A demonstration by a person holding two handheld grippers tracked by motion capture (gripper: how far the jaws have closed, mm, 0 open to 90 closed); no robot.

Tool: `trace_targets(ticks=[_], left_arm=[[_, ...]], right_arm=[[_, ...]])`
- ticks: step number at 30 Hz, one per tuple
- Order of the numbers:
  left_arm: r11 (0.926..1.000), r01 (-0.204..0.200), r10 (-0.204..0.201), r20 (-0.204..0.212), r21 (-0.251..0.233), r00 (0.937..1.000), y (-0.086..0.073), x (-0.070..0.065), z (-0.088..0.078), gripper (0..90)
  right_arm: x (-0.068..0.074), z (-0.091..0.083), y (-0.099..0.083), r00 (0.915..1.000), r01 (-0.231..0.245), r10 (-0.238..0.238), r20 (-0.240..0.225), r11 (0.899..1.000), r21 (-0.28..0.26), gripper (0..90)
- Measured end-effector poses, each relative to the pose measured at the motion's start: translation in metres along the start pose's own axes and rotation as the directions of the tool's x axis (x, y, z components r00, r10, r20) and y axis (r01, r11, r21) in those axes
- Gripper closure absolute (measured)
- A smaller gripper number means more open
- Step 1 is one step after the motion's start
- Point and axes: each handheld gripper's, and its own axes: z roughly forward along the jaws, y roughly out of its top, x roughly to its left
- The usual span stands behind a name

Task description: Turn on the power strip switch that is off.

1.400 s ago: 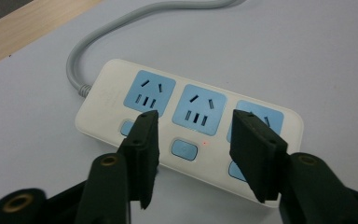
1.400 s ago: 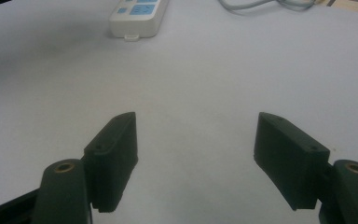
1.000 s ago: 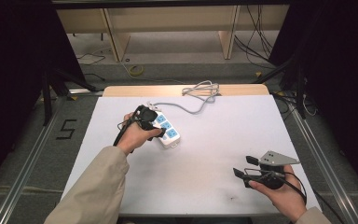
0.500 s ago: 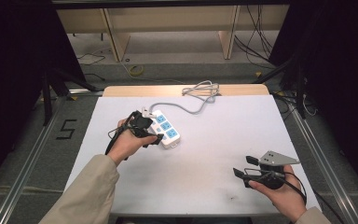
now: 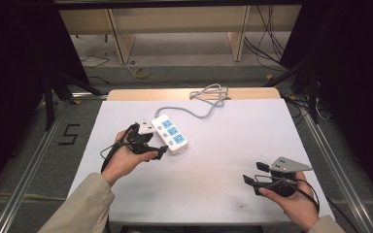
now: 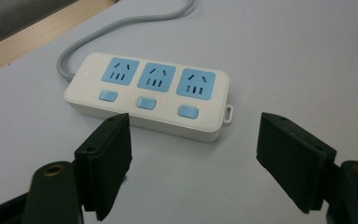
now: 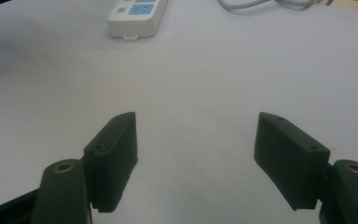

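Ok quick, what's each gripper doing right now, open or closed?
Left gripper: open, holding nothing, beside the power strip.
Right gripper: open, holding nothing.

This looks like a lab or test room set up for recording, not a home. The bench (image 5: 213,194) is covered with a plain white sheet over a bare wooden top whose far edge shows, and it stands on a grey carpeted floor (image 5: 24,160). Metal rails (image 5: 34,160) run along the floor on both sides of the bench, and a number 5 (image 5: 69,134) is marked in tape on the carpet at the left. Black curtains (image 5: 24,53) close off the sides. Behind the bench stands a light wooden frame (image 5: 175,19), with loose cables (image 5: 267,39) trailing across the floor there.
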Motion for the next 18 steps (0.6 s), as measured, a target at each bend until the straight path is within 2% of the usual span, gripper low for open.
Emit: trace_targets(ticks=[10,18], left_arm=[[0.999,-0.036,0.037,0.032,-0.025,0.9988,-0.017,-0.003,-0.013,21.2],[0.9973,-0.047,0.049,0.031,-0.056,0.9983,-0.038,-0.007,-0.023,20.7]], right_arm=[[0.0,0.0,0.0,1.0,-0.001,0.001,-0.001,1.0,-0.001,30.3],[0.0,0.001,0.0,1.0,0.002,-0.002,-0.004,1.0,-0.002,30.2]])
